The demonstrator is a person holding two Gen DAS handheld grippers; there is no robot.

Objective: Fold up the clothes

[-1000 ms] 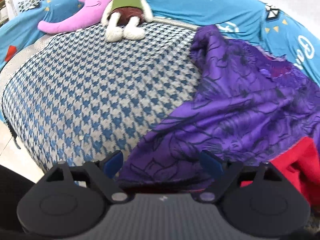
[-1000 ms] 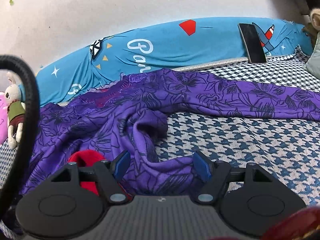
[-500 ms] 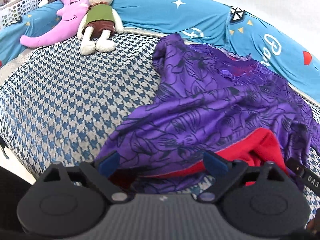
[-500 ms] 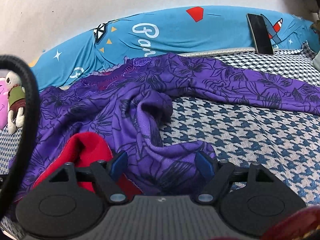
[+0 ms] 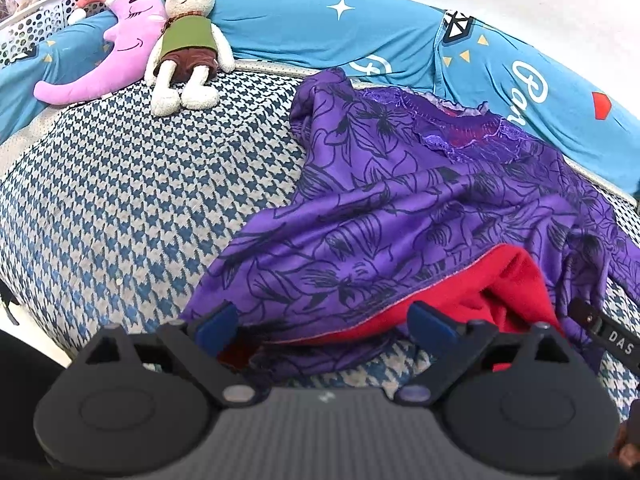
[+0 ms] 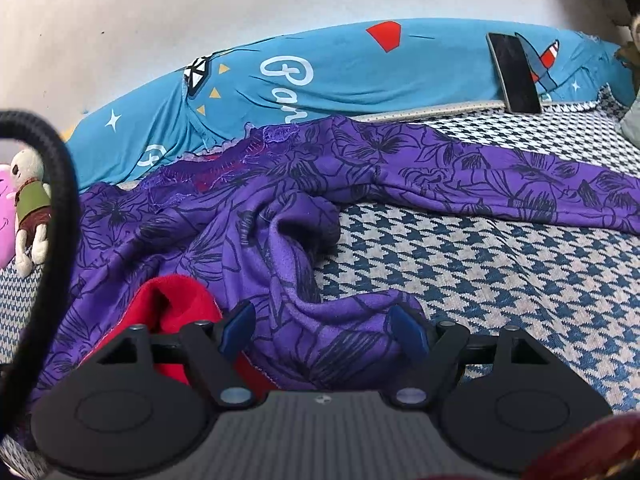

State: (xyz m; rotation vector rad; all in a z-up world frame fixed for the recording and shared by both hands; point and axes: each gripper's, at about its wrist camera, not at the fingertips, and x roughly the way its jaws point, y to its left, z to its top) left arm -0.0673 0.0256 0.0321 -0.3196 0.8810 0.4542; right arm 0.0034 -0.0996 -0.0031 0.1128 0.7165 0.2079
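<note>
A purple top (image 5: pixel 400 216) with dark flower outlines lies rumpled on the houndstooth bed (image 5: pixel 140 184), its lace collar toward the blue bolster (image 5: pixel 360 36) along the wall. Its red lining (image 5: pixel 472 296) shows at the near hem. One sleeve (image 6: pixel 500 184) stretches flat away from the top's body, below a phone (image 6: pixel 514 74) that leans on the bolster.

The left gripper (image 5: pixel 326 326) hovers at the top's hem, fingers spread, with purple cloth and red lining between them. The right gripper (image 6: pixel 322 330) is also spread, a bunched fold of the top between its blue pads (image 6: pixel 408 332).

Beyond the top, at the bolster's far end, a plush rabbit (image 5: pixel 186 40) sits beside a pink moon pillow (image 5: pixel 116 52).
</note>
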